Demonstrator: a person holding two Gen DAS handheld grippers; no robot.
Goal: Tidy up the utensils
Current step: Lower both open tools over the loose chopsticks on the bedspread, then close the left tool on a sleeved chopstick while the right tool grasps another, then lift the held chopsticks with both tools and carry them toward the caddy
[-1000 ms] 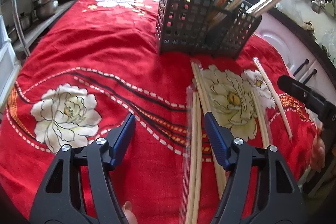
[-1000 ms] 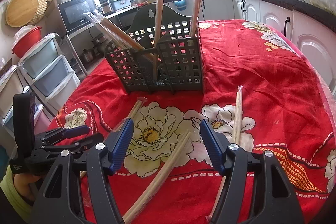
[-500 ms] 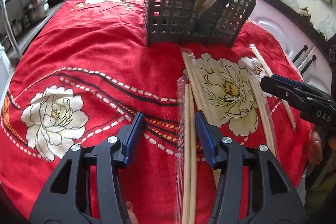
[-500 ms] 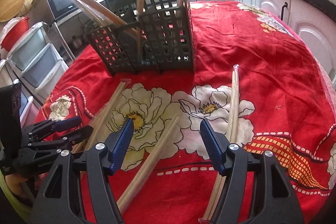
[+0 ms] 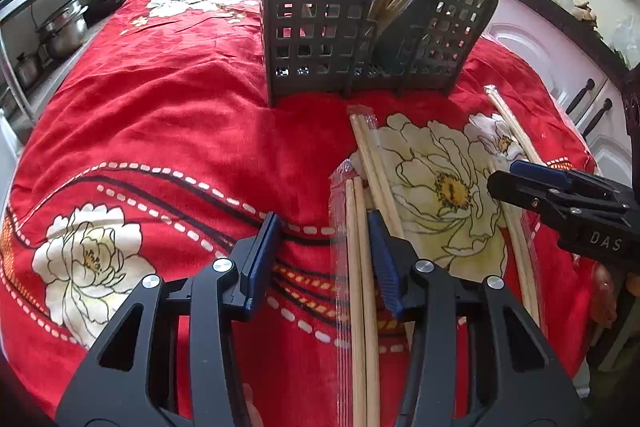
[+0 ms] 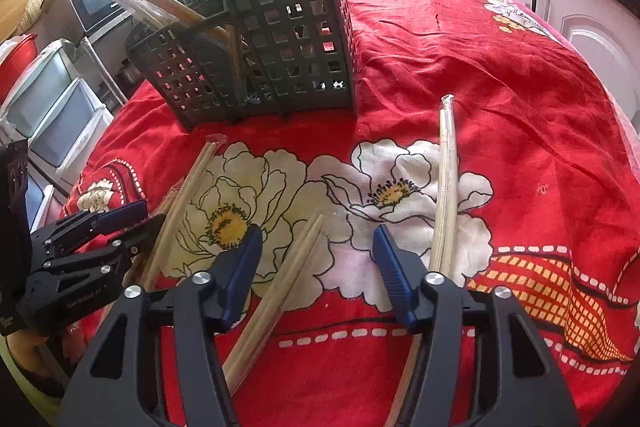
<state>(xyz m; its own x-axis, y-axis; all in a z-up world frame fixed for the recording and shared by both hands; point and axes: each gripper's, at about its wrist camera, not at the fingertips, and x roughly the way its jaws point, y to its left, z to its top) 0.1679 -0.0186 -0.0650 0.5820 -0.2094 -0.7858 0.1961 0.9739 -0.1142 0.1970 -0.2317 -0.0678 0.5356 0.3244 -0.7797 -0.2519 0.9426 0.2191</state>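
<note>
Both claws have just been narrowing: the left claw (image 5: 324, 259) straddles 1 wrapped chopstick pair (image 5: 360, 287), the right claw (image 6: 316, 259) another (image 6: 276, 299), neither gripped yet, likely bound for the black caddy (image 6: 280, 59) far on the red-clothed counter (image 6: 500, 87)

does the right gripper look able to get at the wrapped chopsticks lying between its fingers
Probably yes: the right gripper is open, the wrapped chopsticks lie between its fingers on the cloth, nothing covering them.

Chopstick pairs lying on cloth: four wrapped. One between left fingers (image 5: 354, 267), one between right fingers (image 6: 276, 291). One black caddy (image 5: 324, 27) ahead.
</note>
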